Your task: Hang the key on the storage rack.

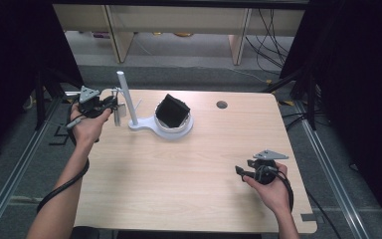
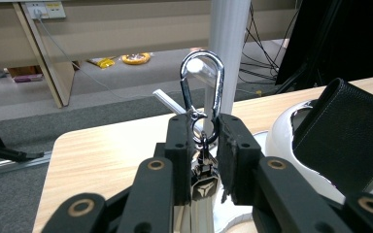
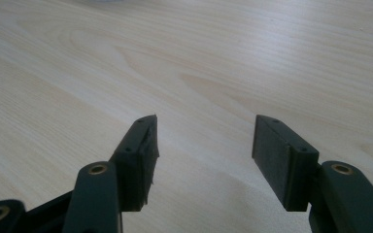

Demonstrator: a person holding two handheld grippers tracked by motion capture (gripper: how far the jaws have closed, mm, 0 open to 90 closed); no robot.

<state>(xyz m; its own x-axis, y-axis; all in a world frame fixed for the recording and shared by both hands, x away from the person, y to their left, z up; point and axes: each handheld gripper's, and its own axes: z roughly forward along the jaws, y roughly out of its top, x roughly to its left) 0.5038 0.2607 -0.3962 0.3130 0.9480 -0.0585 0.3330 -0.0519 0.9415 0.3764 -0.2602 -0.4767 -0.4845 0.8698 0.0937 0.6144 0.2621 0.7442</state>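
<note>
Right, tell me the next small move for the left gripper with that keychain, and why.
Probably ease the left gripper forward and slightly sideways so the carabiner meets a thin peg of the white stand beside it. The jaws are shut on the keychain's ring, the clip stands upright just in front of the stand's post, unhooked, and the right gripper rests open over the table.

Polished, mirror-bright metal on the carabiner clip (image 2: pixel 202 82); matt black plastic on the left gripper (image 2: pixel 205 145). Smooth white glossy plastic on the stand (image 2: pixel 229 53), stitched grainy black leather-like pouch (image 2: pixel 345 131), pale matt wood-grain table (image 3: pixel 184 58).
</note>
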